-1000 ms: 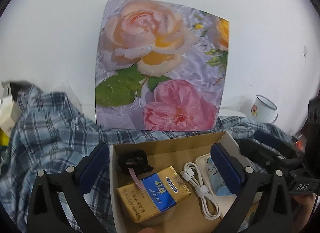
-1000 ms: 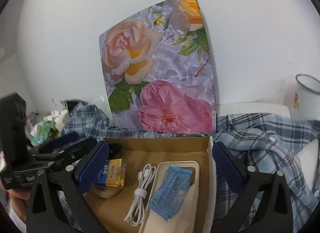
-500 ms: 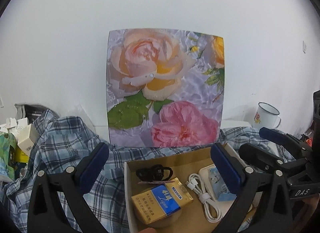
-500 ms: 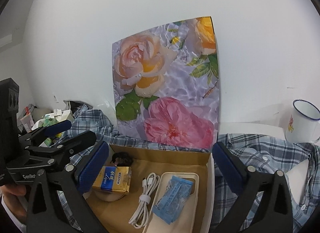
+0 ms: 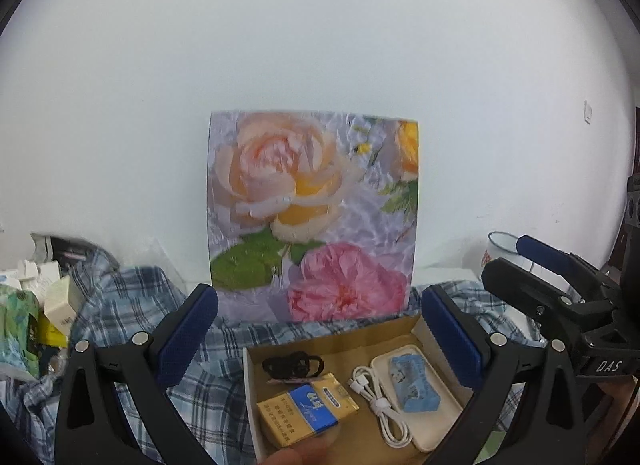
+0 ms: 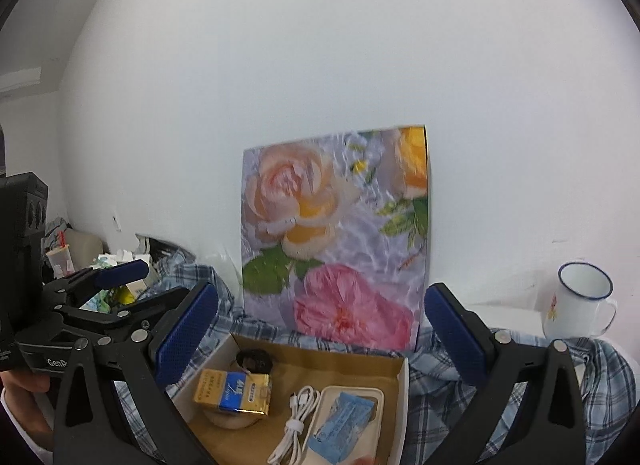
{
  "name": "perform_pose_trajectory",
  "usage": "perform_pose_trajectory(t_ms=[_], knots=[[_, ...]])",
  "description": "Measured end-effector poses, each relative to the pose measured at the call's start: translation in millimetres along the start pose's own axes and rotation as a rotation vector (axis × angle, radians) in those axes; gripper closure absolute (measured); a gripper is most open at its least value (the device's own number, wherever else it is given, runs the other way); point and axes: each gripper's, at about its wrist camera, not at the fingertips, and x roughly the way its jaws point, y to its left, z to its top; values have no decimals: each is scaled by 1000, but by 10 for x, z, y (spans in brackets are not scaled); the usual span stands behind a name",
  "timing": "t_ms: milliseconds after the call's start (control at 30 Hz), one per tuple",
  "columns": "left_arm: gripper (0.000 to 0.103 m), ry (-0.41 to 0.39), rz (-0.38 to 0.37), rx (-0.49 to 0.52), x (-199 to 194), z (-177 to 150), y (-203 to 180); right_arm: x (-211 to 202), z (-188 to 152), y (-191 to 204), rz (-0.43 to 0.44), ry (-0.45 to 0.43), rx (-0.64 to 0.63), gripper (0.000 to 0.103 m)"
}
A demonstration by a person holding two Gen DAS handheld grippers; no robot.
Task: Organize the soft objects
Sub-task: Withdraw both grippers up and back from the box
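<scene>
A blue-and-white plaid shirt (image 5: 120, 325) lies crumpled on the table around an open cardboard box (image 5: 332, 339); in the right wrist view the shirt (image 6: 560, 365) spreads to the right of the box (image 6: 320, 353). The box holds a gold-and-blue pack (image 5: 308, 409), a coiled white cable (image 5: 376, 397), a blue packet (image 5: 416, 389) on a cream case, and a black hair tie (image 5: 292, 365). My left gripper (image 5: 319, 335) hangs open above the box's far edge, holding nothing. My right gripper (image 6: 319, 331) is open and empty over the same box.
A floral board (image 5: 312, 217) leans on the white wall behind the box. A white enamel mug (image 6: 580, 305) stands at the right. Small cartons and packets (image 5: 28, 313) pile up at the left. Each gripper shows in the other's view: the right gripper (image 5: 508, 261), the left gripper (image 6: 136, 289).
Both grippers have drawn back and up from the box, which now sits lower and smaller in both views. Both stay open and empty. The box's contents have not moved.
</scene>
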Motion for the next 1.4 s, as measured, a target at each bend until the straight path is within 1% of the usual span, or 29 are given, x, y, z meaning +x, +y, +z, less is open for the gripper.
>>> perform_pose_trajectory(t_ms=[133,267,367,467,533,600,767,967,1100,1233,1300,1400], knots=[[0,-48,29,29,-159,75,-72,-100,89,39,26,-13,-14,0],[0,-69,23,42,-269,185,-133,-251,199,82,2,-43,-43,0],[0,-36,-7,47,-327,250,-153,-352,281,94,-6,-56,-42,0],[0,-22,-22,68,-431,258,-181,-449,332,132,-11,-46,-60,0],[0,-23,-35,77,-556,250,-192,-522,355,165,-26,-27,-72,0],[0,-31,-68,72,-723,241,-191,-611,362,213,-32,-18,-89,0],[0,-53,-105,71,-1098,231,-228,-966,367,360,-26,-52,-133,0],[0,-62,-141,80,-1391,156,-279,-1299,299,539,26,-45,-182,0],[0,-72,-141,62,-1485,71,-255,-1477,204,597,55,-44,-181,0],[0,-78,-120,78,-1511,-47,-260,-1619,105,607,50,-53,-189,0],[0,-61,-145,82,-1496,-119,-258,-1668,50,582,48,-51,-183,0],[0,-35,-169,55,-1441,-229,-224,-1703,-37,548,48,-44,-178,0]])
